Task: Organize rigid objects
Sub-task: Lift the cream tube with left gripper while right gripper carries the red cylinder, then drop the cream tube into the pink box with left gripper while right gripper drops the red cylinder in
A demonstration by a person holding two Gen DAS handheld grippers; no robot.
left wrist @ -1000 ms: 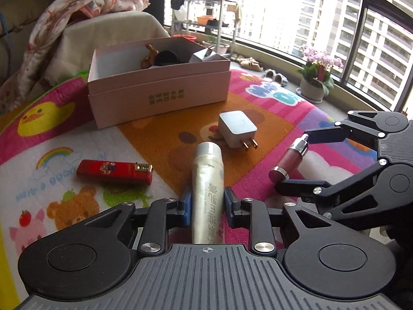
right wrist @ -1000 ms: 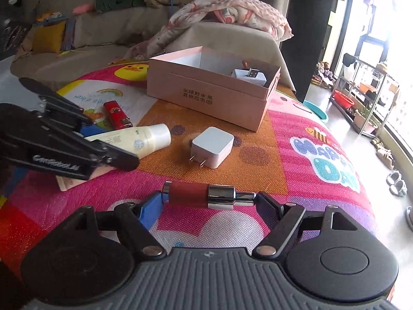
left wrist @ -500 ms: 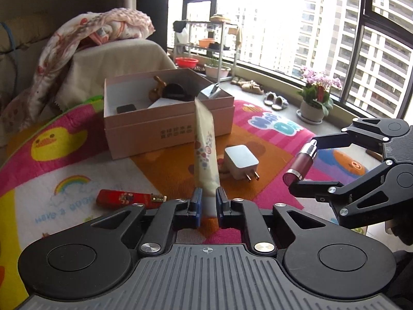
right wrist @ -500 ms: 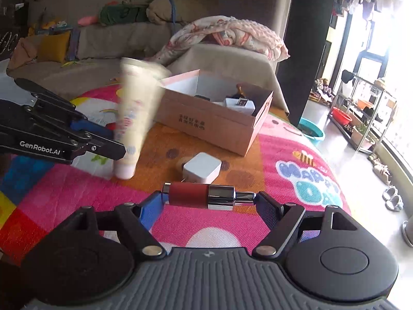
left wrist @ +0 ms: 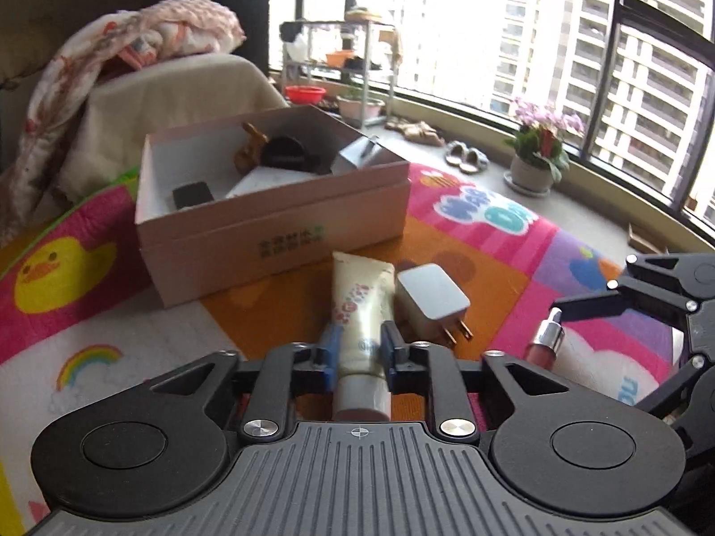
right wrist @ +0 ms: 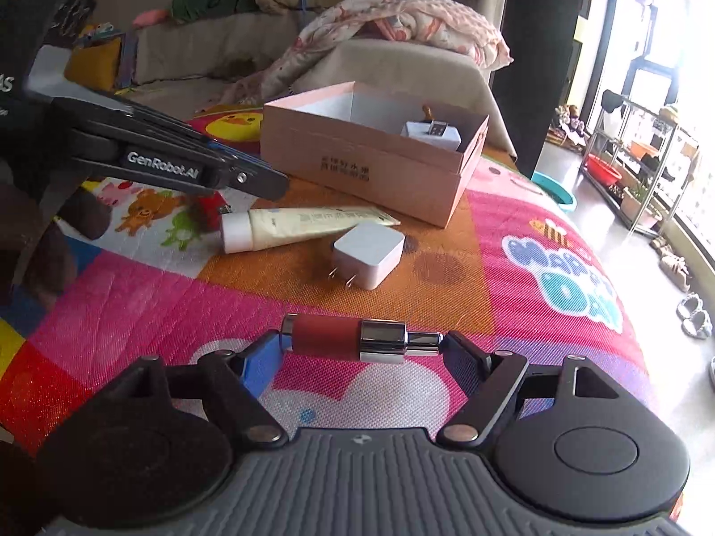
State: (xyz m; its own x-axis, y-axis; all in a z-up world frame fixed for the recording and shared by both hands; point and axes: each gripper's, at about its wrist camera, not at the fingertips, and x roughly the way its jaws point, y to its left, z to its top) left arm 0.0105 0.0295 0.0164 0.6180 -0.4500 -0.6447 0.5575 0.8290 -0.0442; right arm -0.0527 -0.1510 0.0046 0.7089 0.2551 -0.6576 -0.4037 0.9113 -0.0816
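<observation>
My left gripper [left wrist: 359, 348] is shut on a cream tube [left wrist: 362, 312], its crimped end pointing at the pink box [left wrist: 277, 232]. In the right wrist view the tube [right wrist: 304, 225] appears to hang free of the fingers of the left gripper [right wrist: 268, 183], low over the mat. My right gripper [right wrist: 362, 348] is shut on a red and silver lipstick [right wrist: 353, 341], held crosswise above the mat; it also shows in the left wrist view [left wrist: 543, 348]. A white charger plug [left wrist: 431, 297] lies beside the tube, also in the right wrist view [right wrist: 368, 254].
The open pink box [right wrist: 371, 165] holds another charger [right wrist: 431, 131], a black item [left wrist: 192, 194], a brown figure [left wrist: 250, 154] and a dark round thing [left wrist: 286, 156]. A sofa with a blanket [right wrist: 393, 31] stands behind. Windows and a flower pot [left wrist: 534, 169] are at right.
The tube, held upright half a second ago, has come down near the mat with its cap toward the left gripper. The red lighter is no longer seen in the left wrist view. The lipstick stays gripped.
</observation>
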